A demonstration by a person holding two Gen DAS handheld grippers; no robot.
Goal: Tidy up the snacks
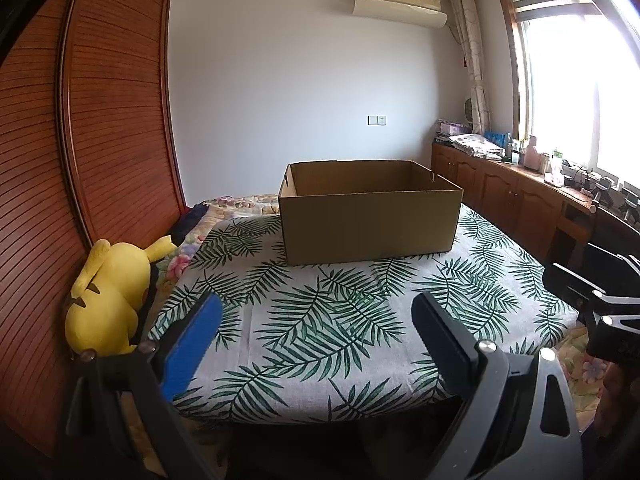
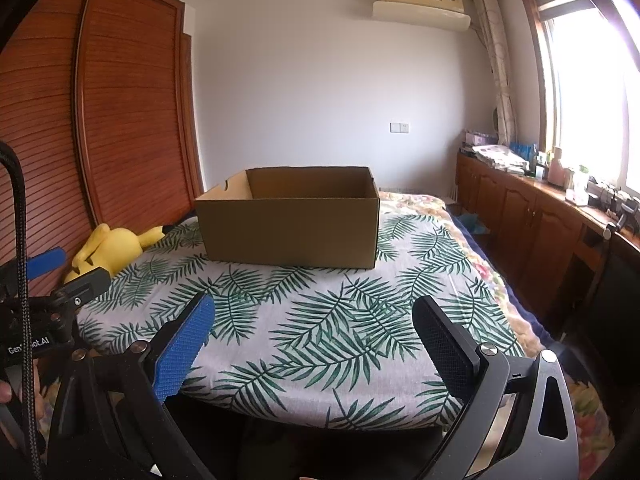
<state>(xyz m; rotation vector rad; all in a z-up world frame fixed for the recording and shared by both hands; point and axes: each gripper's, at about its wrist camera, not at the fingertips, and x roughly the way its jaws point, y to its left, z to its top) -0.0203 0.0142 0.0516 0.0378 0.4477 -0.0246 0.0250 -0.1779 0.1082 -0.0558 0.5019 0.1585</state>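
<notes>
Snacks are nowhere in either view; only an open cardboard box (image 1: 370, 216) stands on the leaf-print cloth (image 1: 320, 320) at the far end of the bed, well ahead of both tools. Both the left gripper (image 1: 316, 340) and the right gripper (image 2: 314, 340) hover with jaws spread wide, holding nothing, a yellow plush toy (image 1: 106, 296) lying beside the wardrobe. Judging by its thin walls, the box looks light but easily crushed, best pinched at a rim or the side handle cutout.
</notes>
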